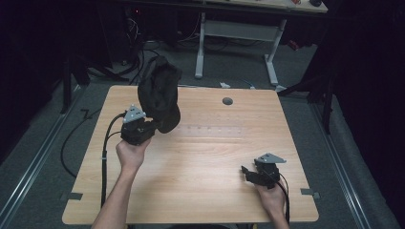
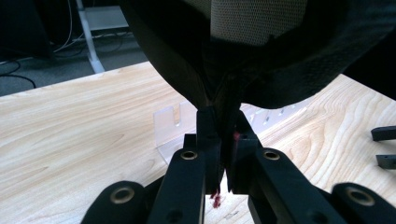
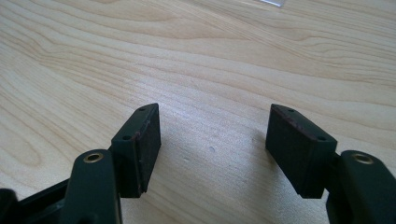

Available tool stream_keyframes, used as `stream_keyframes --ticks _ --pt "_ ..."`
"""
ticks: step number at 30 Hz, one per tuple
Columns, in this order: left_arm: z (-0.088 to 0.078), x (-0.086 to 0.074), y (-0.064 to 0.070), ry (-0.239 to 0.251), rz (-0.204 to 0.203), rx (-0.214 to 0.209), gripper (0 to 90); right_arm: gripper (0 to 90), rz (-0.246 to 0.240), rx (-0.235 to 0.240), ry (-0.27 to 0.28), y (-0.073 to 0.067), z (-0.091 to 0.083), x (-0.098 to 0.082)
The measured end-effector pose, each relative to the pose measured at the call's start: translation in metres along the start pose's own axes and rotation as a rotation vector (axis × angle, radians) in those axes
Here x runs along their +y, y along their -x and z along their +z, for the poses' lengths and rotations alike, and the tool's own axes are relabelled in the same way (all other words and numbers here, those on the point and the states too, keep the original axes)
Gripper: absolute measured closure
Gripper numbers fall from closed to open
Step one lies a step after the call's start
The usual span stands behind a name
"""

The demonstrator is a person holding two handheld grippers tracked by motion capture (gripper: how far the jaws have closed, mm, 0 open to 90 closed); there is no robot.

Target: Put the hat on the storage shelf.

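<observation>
Held thing: a black cap (image 1: 160, 93), soft cloth with a mesh lining, is hanging in the air over the far left part of the worktop (image 1: 205, 157), clear of its surface.
Left gripper (image 1: 143, 125): its fingers (image 2: 208, 140) are pressing together on a pinched fold at the cap's lower edge; in the left gripper view the fabric is bunching into the narrow gap.
Right gripper (image 1: 248, 172): it is resting near the near right corner of the worktop, its fingers (image 3: 140, 149) standing apart with bare wood between them.
Handling, judged: the cap is looking light and limp, sagging and folding under its own weight; it is not fragile, but a thin fold may be slipping out of a small pinch.
Where to hold, judged: the stiffer brim or a seamed rim edge is offering the surest grip.
Other thing: a clear plastic bracket (image 2: 169, 128) is standing on the worktop beyond the left gripper.
</observation>
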State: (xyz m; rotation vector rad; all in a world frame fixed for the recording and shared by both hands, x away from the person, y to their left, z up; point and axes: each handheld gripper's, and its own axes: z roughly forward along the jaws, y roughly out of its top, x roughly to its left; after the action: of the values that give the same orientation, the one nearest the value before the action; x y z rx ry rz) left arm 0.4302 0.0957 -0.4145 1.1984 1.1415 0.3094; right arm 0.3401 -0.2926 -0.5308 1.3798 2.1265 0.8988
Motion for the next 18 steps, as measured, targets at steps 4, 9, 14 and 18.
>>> stream_keyframes --ticks 4,9,14,18 --pt "0.005 -0.004 -0.001 -0.010 0.007 0.011 86.0 35.6 -0.001 0.001 0.000 0.000 0.000 0.000" --pt "0.011 -0.008 -0.002 -0.021 0.010 0.027 85.9 35.6 -0.003 0.002 0.000 0.000 0.000 0.000" --pt "0.014 -0.011 -0.002 -0.020 0.015 0.038 85.9 35.6 -0.002 0.002 0.000 0.000 0.000 0.000" --pt "0.017 -0.014 -0.003 -0.021 0.016 0.043 85.9 35.6 -0.004 0.002 0.000 0.000 0.000 0.000"
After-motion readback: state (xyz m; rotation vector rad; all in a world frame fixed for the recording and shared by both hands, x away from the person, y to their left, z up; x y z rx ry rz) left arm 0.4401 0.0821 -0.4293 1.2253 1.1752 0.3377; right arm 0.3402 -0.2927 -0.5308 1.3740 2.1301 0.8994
